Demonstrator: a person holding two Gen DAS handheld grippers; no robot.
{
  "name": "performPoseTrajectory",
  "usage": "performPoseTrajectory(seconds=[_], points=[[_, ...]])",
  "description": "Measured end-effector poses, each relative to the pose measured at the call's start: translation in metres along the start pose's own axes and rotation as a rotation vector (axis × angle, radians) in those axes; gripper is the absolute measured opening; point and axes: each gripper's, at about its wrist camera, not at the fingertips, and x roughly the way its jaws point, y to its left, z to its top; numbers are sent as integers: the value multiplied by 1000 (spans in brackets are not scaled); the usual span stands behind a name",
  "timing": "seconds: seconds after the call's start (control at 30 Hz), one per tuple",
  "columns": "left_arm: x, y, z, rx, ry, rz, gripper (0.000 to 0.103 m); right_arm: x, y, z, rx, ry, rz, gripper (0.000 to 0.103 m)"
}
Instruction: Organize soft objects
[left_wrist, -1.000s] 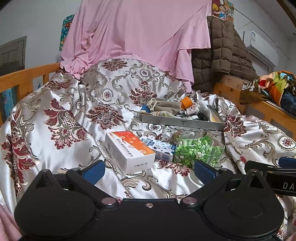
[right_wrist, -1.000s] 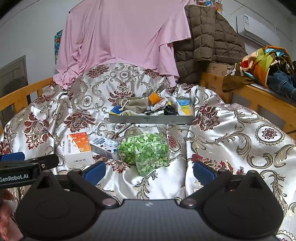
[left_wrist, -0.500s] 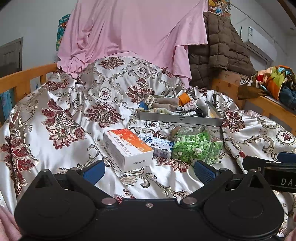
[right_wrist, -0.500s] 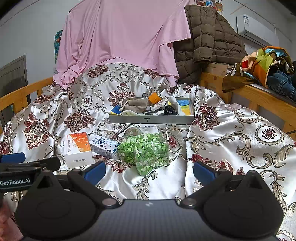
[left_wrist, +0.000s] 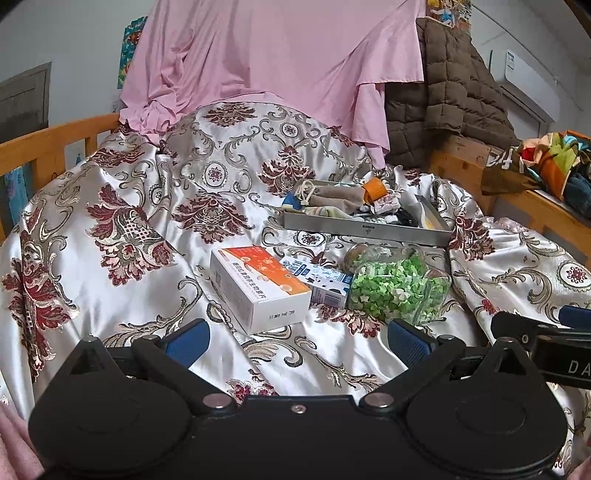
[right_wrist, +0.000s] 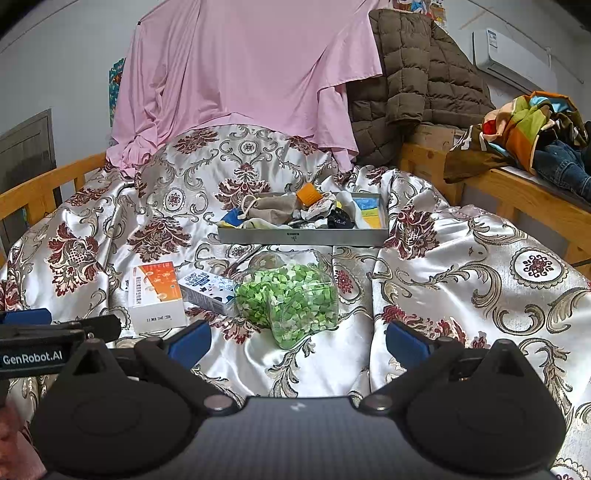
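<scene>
Left wrist view, left to right: a wooden bed rail (left_wrist: 55, 144) at the left edge; a floral satin quilt (left_wrist: 122, 206) across the frame; a pink sheet (left_wrist: 266, 55) draped at upper centre. At centre lie an orange-and-white box (left_wrist: 258, 286), touching it a small blue-and-white carton (left_wrist: 317, 278), then a clear bag of green pieces (left_wrist: 397, 288). Above these sits a grey metal tray (left_wrist: 365, 230) holding the soft objects (left_wrist: 332, 194): a beige drawstring pouch, an orange piece and crumpled cloths. The left gripper (left_wrist: 297, 338) spreads its blue pads wide, with nothing between them. At the right edge the right gripper (left_wrist: 532, 328) enters sideways.

Right wrist view: the left gripper (right_wrist: 55, 325) shows at the left edge, a "GenRobot.AI" label on it. This view alone shows the tray's right end, where blue and yellow flat pieces (right_wrist: 369, 212) lie, and a black item (right_wrist: 341, 219) beside them. The bag sits at centre frame, just above the right gripper's empty, wide-spread fingers. A brown quilted jacket (right_wrist: 413, 74) hangs at upper right; coloured clothes (right_wrist: 528, 125) are piled at the right edge.
</scene>
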Motion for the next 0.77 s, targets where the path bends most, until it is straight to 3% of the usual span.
performPoseTrajectory(seconds=[0.77], points=[[1,0,0,7,2,1,102,0,0,0,0,2,0,103]])
